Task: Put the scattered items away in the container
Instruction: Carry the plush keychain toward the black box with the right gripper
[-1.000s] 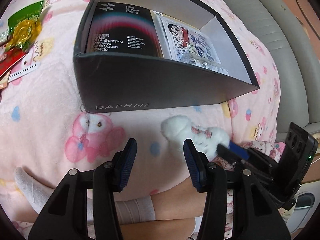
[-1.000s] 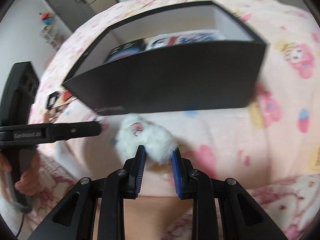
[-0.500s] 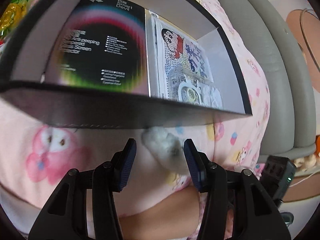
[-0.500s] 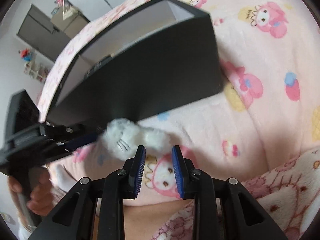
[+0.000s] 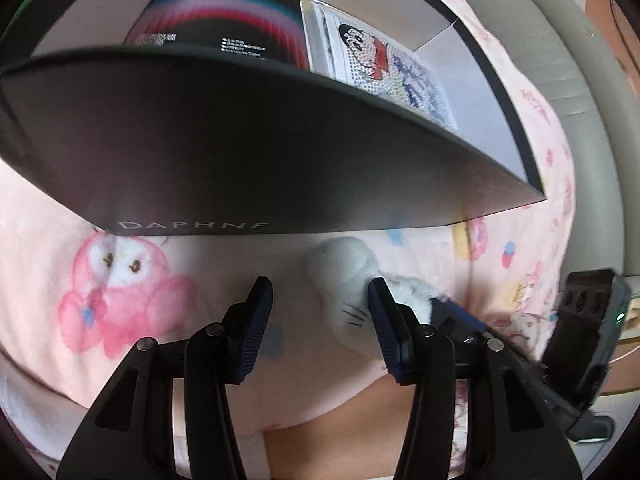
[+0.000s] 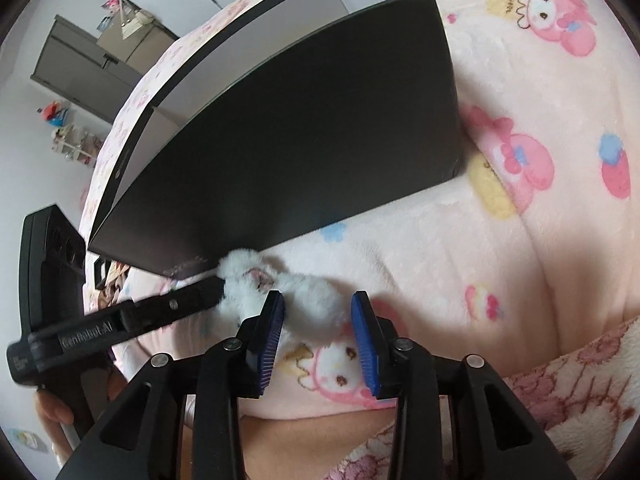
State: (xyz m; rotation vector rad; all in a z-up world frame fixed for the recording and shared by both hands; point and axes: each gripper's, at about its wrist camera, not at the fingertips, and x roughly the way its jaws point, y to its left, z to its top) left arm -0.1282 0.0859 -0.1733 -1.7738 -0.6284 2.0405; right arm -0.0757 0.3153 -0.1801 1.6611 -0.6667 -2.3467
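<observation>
The left gripper (image 5: 320,312) is hovering low over the bed with its jaws wide apart and nothing between them; its right blue pad is touching the flank of the fluffy white plush toy with drawn whiskers (image 5: 352,280), which is lying on the pink cartoon-print fleece blanket (image 5: 120,300). The right gripper (image 6: 318,328) is likewise spread open and gripping nothing, its jaws straddling the near end of the same toy, seemingly to bracket it before closing. In the right wrist view one tip of the left gripper is pressing into the toy's far end, so the two tools are working it from opposite sides, probably because the soft, rounded body would slip away from a single push.

The toy is sitting just in front of the near wall of the open black cardboard box marked DAPHNE (image 5: 280,168), still outside it. Inside the box, a black screen-protector package with a rainbow arc (image 5: 224,16) and a cartoon-printed beaded sheet (image 5: 392,64) are lying flat side by side, leaving room above them for the toy.
</observation>
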